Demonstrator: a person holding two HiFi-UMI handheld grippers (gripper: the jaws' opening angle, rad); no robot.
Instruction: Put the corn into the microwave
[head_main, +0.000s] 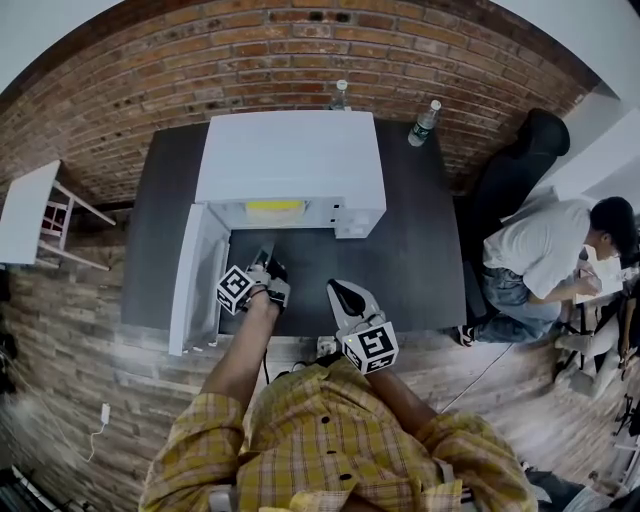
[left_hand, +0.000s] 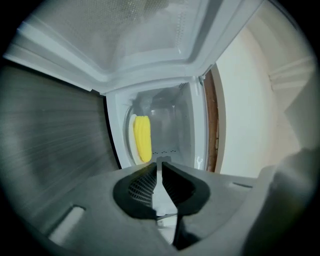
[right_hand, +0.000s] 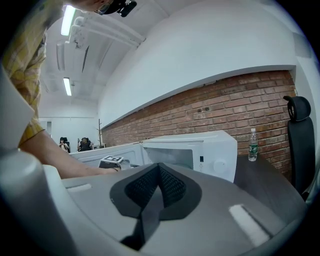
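Note:
The yellow corn (head_main: 273, 208) lies inside the white microwave (head_main: 290, 155), whose door (head_main: 195, 275) stands swung open to the left. In the left gripper view the corn (left_hand: 142, 137) rests deep in the cavity, well beyond the jaws. My left gripper (head_main: 266, 253) hovers on the table side of the opening; its jaws (left_hand: 161, 162) stand a narrow slit apart with nothing between them. My right gripper (head_main: 338, 290) hangs near the table's front edge, shut and empty (right_hand: 159, 167), pointing toward the microwave (right_hand: 200, 150).
Two water bottles (head_main: 425, 122) (head_main: 341, 95) stand at the back of the dark table (head_main: 420, 250), against the brick wall. A person (head_main: 545, 250) sits at the right beside a black chair (head_main: 520, 160). A white stool (head_main: 30, 215) is at the left.

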